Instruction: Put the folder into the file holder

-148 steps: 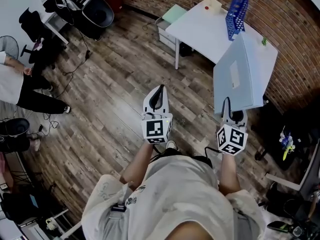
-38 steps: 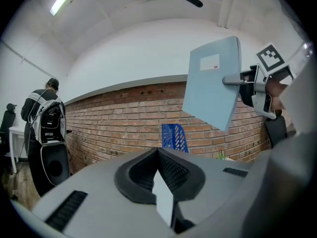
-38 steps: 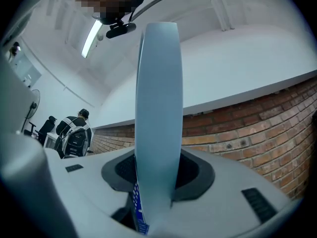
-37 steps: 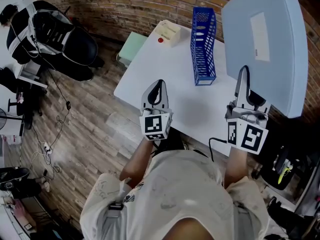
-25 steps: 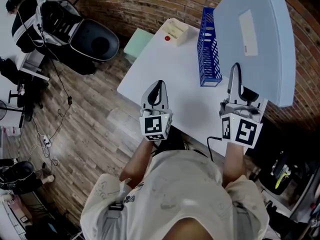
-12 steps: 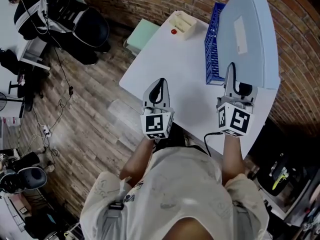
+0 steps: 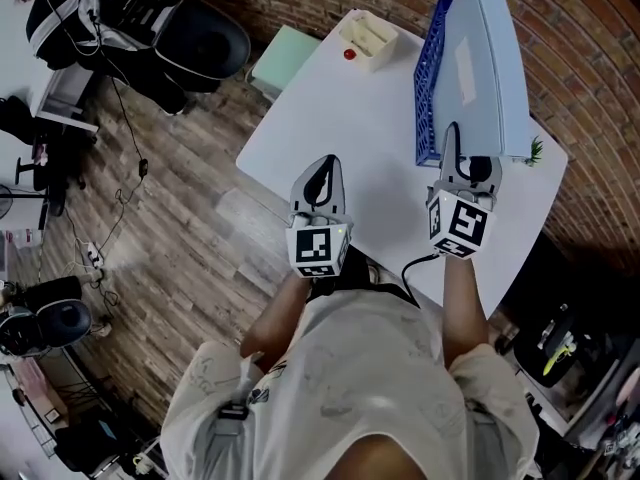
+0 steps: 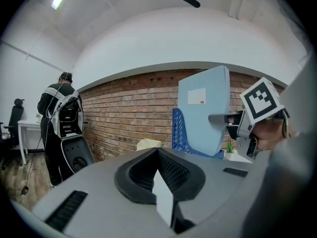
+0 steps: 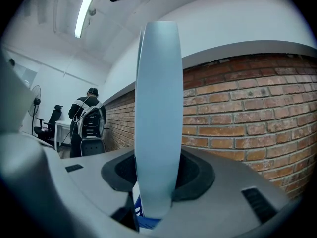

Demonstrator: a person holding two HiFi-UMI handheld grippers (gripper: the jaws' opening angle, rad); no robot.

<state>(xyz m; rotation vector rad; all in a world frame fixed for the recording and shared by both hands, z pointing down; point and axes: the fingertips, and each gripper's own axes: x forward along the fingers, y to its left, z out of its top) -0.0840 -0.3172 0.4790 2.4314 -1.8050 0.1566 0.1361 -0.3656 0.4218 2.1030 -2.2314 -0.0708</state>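
The light blue folder point(image 7: 482, 63) stands upright on its edge, with my right gripper point(image 7: 462, 164) shut on its near lower corner. It hangs just right of and above the blue mesh file holder point(image 7: 428, 78) on the white table point(image 7: 340, 128). In the right gripper view the folder point(image 9: 156, 108) shows edge-on between the jaws, and a bit of blue file holder point(image 9: 143, 218) sits right under it. My left gripper point(image 7: 318, 180) hovers shut and empty over the table's near edge. From the left gripper view the folder point(image 8: 204, 110) rises in front of the file holder point(image 8: 178, 130).
A small beige box point(image 7: 368, 38) lies at the table's far end, and a tiny green plant point(image 7: 533, 151) at its right edge. A pale green cabinet point(image 7: 285, 58) stands beside the table. A brick wall point(image 7: 590, 48) runs close behind. A person point(image 8: 62, 120) stands off to the left.
My right gripper has carried the folder left, from beside the file holder to over its right side, and turned it more edge-on. The left gripper has kept its place.
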